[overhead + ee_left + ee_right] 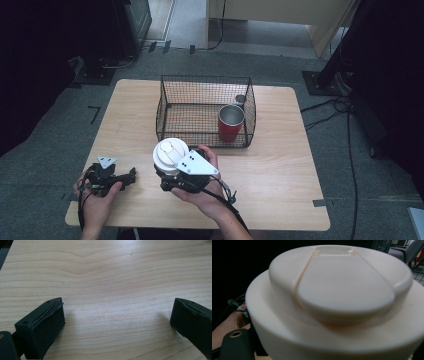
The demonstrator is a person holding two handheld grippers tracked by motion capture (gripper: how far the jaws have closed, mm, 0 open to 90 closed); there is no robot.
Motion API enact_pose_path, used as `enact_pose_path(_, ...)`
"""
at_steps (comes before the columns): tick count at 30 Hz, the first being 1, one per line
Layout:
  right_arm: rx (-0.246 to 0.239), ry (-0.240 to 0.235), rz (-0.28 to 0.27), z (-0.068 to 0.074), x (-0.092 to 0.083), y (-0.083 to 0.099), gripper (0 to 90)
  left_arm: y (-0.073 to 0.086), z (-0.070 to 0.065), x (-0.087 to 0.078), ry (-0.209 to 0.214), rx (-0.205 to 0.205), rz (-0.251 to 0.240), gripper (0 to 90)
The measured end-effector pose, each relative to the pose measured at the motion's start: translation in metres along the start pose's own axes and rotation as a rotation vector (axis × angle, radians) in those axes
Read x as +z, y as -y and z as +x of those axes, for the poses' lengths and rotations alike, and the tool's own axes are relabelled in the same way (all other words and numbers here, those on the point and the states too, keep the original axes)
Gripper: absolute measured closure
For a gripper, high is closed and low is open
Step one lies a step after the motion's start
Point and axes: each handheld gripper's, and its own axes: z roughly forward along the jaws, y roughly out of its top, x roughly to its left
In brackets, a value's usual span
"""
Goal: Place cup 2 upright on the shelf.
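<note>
A white round lid with a flip tab is held up above the near middle of the wooden table, and my right gripper is shut on its edge. In the right gripper view the lid looms very close, top side facing the camera. A red metal cup stands upright without a lid in the right front corner of the black wire basket. My left gripper rests low at the table's near left; its jaws stand wide apart over bare wood with nothing between them.
The basket sits at the table's middle back, its left part holding nothing. A small dark round object lies behind the red cup. Cables trail on the floor to the right of the table.
</note>
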Motion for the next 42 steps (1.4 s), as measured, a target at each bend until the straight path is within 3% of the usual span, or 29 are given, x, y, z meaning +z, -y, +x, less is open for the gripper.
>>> enact_pose_path(21,-0.005,0.064,-0.043,-0.022,0.015,-0.037,15.8,0.000,0.000,0.000,0.000,-0.002,0.000,0.0)
enact_pose_path(33,-0.003,0.113,-0.075,-0.042,0.031,-0.064,15.8,0.000,0.000,0.000,-0.001,0.001,0.000,0.0)
enact_pose_path(42,0.007,0.144,-0.078,-0.054,0.045,-0.073,15.8,0.000,0.000,0.000,-0.001,-0.002,-0.001,0.0)
